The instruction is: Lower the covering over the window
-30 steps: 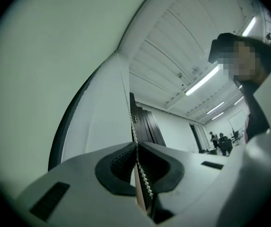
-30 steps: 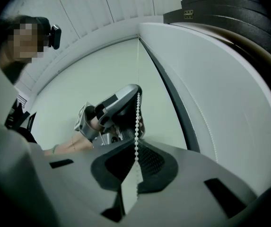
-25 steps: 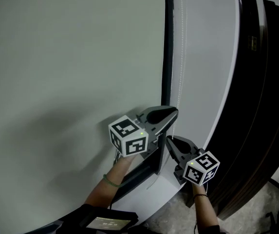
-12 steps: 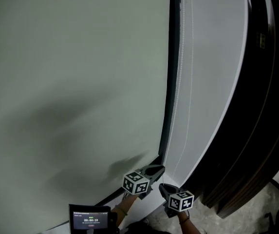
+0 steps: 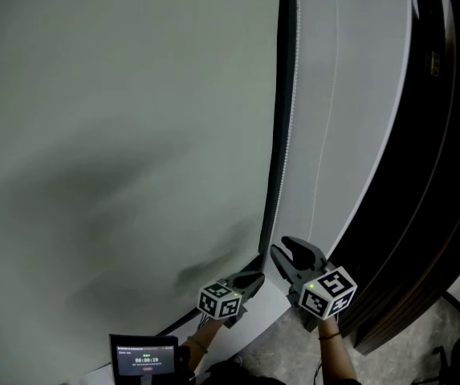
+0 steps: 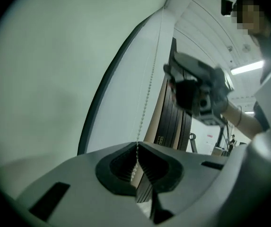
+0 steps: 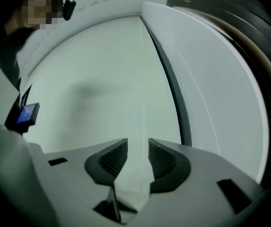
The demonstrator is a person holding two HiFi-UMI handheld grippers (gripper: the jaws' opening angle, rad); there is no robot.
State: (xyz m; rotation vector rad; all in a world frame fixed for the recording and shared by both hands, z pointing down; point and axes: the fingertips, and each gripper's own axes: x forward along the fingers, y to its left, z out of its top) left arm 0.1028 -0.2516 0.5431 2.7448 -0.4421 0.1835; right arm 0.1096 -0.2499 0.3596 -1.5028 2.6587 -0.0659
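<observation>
A pale roller blind (image 5: 133, 135) covers the big pane left of a dark frame (image 5: 280, 151). A white bead chain (image 5: 288, 135) hangs along that frame. My left gripper (image 5: 258, 278) is low beside the frame and shut on the chain; in the left gripper view the beads (image 6: 136, 159) run down between its closed pads. My right gripper (image 5: 284, 245) is a little higher and to the right, also visible as a blurred shape (image 6: 196, 91) beyond the chain. Its jaws are opening, and nothing solid lies in the gap between them (image 7: 137, 148).
A second white panel (image 5: 350, 119) lies right of the frame. Dark wooden slats (image 5: 438, 175) stand further right, above a speckled floor (image 5: 446, 327). A small lit screen (image 5: 141, 359) sits at the bottom, also in the right gripper view (image 7: 27, 113).
The right gripper has let go, opened and risen above the left one. The left gripper stays low on the chain. Earlier, both hands dropped lower in view.
</observation>
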